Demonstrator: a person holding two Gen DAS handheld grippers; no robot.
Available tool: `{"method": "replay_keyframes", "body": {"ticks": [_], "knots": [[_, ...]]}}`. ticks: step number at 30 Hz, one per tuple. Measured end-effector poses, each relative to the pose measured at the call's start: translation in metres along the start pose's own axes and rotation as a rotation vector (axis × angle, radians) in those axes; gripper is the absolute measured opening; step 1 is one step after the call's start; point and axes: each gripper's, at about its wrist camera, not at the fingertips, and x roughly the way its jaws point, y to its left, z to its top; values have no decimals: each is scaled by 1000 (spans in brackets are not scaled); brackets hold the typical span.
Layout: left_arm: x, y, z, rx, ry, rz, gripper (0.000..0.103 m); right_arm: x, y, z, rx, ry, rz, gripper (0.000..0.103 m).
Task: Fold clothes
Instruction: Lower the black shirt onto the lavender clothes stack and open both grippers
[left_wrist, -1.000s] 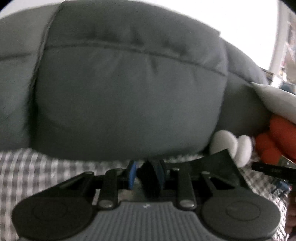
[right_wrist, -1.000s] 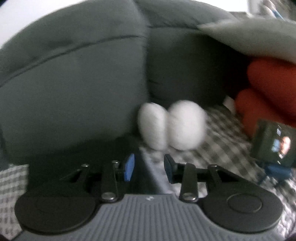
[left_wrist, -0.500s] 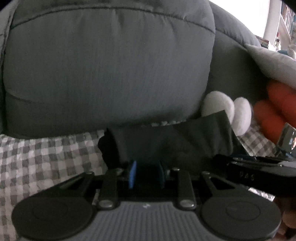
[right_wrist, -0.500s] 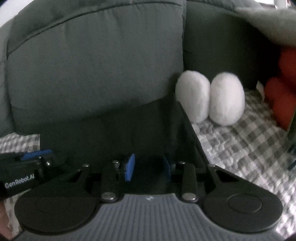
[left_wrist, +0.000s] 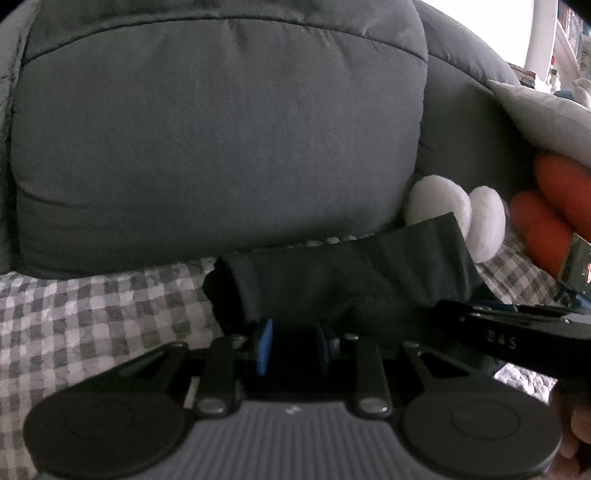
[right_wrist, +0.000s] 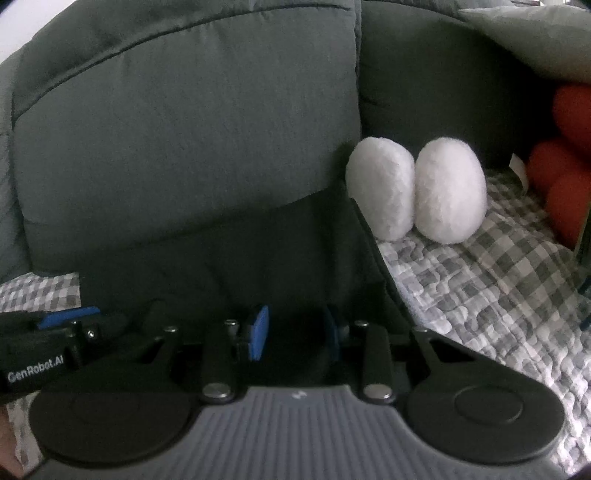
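Left wrist view: dark garment (left_wrist: 351, 273) spans centre frame, draped over the checked blanket (left_wrist: 92, 306).
Garment handling: judged light, soft and limp; sags between grips. Best held at opposite hem corners.
Left gripper (left_wrist: 291, 345): fingers clamped on the garment's near edge, lower centre.
Right gripper (right_wrist: 295, 334): fingers likewise pinch dark cloth, lower centre of the right wrist view.
Edges: garment's far edge lies at the foot of the grey sofa cushion (left_wrist: 221, 140).
Obstacles: white plush pair (right_wrist: 413, 192) just beside the garment's right edge; red plush (right_wrist: 569, 166) far right.
Open room: blanket at left and lower right.
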Motion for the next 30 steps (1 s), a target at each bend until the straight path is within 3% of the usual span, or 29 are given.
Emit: {"method": "replay_keyframes", "body": {"ticks": [14, 21, 30], "knots": [[-39, 5, -5, -3, 28, 67, 32, -44, -2, -13, -5, -2, 43, 39], [-60, 1, -23, 13, 44, 77, 35, -62, 0, -29, 1, 21, 51, 42], [-66, -14, -57, 17, 116, 125, 37, -85, 2, -52, -28, 41, 69, 55]]}}
